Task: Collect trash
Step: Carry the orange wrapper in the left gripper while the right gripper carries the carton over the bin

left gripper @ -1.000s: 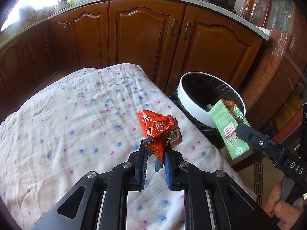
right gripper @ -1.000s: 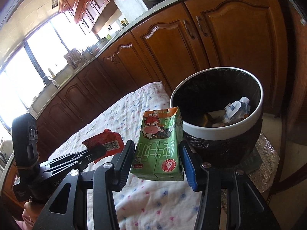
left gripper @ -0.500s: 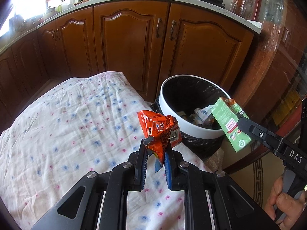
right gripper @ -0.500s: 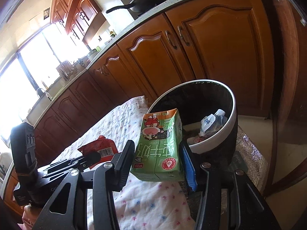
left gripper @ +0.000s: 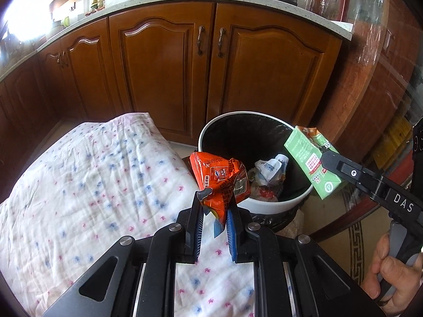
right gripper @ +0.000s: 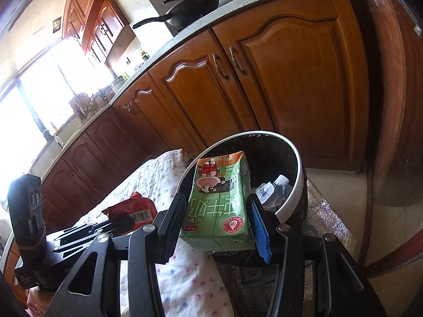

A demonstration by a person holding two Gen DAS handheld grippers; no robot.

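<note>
The left gripper (left gripper: 214,206) has its jaws closed narrow on the lower end of a crumpled orange snack wrapper (left gripper: 220,178), which stands up from them just at the near-left rim of the trash bin (left gripper: 267,207). The right gripper (right gripper: 216,227) has its jaws clamped on the two sides of a green drink carton (right gripper: 220,206), held upright in the right wrist view, tilted over the bin's right rim in the left wrist view. The bin is white-rimmed with a black liner and holds crumpled white packaging (left gripper: 269,170) and other scraps. It stands just beside the far right corner of the counter, which is covered by a floral cloth (left gripper: 92,185). Behind are wooden cabinet doors (left gripper: 185,66).
</note>
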